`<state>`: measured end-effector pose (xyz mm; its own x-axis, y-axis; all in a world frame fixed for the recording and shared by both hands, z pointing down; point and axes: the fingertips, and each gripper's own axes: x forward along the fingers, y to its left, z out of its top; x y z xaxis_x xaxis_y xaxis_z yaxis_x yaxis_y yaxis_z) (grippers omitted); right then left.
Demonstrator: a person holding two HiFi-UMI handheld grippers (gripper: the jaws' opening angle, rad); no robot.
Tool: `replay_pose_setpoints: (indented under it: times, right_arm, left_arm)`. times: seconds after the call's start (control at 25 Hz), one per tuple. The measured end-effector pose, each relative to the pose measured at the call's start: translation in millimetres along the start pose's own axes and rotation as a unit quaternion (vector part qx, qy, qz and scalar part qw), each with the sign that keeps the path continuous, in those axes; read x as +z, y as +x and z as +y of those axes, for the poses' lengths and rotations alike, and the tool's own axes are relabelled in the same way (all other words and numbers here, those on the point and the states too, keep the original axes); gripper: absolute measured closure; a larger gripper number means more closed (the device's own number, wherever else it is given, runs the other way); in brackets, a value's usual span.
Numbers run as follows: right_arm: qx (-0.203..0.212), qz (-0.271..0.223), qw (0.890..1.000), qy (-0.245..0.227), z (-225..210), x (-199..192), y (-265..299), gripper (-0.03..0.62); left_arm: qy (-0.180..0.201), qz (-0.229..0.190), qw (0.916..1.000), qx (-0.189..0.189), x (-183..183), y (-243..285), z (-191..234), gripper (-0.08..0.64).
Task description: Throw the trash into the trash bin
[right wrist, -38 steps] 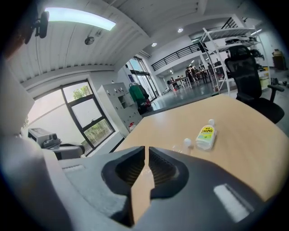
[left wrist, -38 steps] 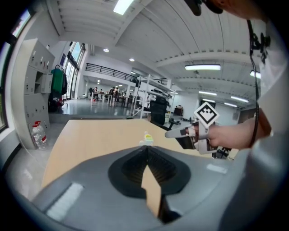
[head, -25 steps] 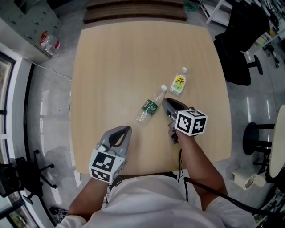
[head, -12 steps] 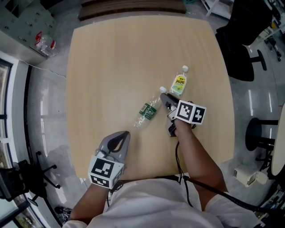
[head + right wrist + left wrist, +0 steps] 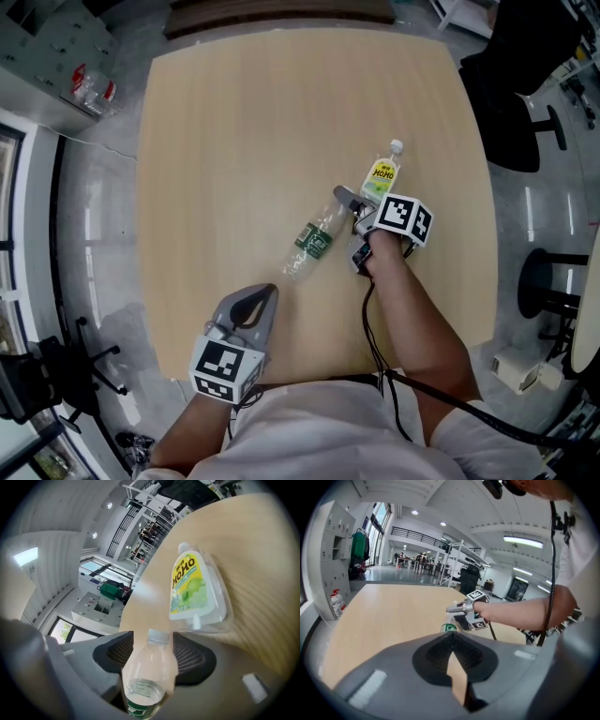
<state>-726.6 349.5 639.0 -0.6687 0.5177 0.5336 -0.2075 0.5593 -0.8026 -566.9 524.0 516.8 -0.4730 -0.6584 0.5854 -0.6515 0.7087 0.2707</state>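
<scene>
- My right gripper (image 5: 352, 204) stands with its jaws spread wide, having just been opening. The neck of the green-label bottle (image 5: 148, 667) sits between the pads, which are not yet pressing on it.
- That bottle lies on its side on the table (image 5: 234, 112). Its white cap points toward the yellow-label bottle (image 5: 380, 176), which lies just beyond the jaws.
- To do this step well, I judge, I should settle the pads on the stiff neck just below the cap. Then I close slowly and squarely, because a round, thin-walled bottle may roll or squirt free.
- I also keep the outer jaw off the yellow-label bottle so it isn't nudged.
- My left gripper (image 5: 265, 294) hangs over the table's near edge, jaws closed on nothing.
- No trash bin shows in any view, so I must look for it off the table.
</scene>
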Motion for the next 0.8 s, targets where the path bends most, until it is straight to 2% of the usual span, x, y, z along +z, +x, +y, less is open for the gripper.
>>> replay_pose_setpoints:
  times: [0.28, 0.36, 0.4, 0.48, 0.6, 0.8]
  right_arm:
    - [-0.028, 0.021, 0.999, 0.001, -5.6, 0.7, 10.8, 0.341]
    - [-0.040, 0.029, 0.999, -0.008, -8.4, -0.6, 11.0, 0.397]
    - [-0.042, 0.031, 0.999, -0.010, -8.8, -1.3, 11.0, 0.402]
    - [-0.038, 0.029, 0.999, -0.014, -6.7, -1.9, 9.8, 0.426]
    - [-0.025, 0.022, 0.999, -0.032, 1.3, -2.5, 5.7, 0.430]
    - [0.006, 0.007, 0.995, -0.095, 31.7, -3.7, -9.1, 0.431]
  left_arm:
    - [-0.009, 0.001, 1.0000, -0.002, -5.0, 1.3, 2.7, 0.552]
    - [-0.010, 0.002, 0.9999, -0.003, -5.5, 2.0, 2.2, 0.552]
    - [-0.011, 0.002, 0.9999, -0.003, -5.5, 2.0, 1.8, 0.552]
    - [-0.012, 0.001, 0.9999, -0.004, -4.6, 1.1, 1.2, 0.552]
    - [-0.010, -0.004, 0.9999, -0.003, -2.4, -1.1, 1.6, 0.552]
    - [-0.006, -0.011, 0.9999, 0.000, -1.5, -8.8, 2.6, 0.552]
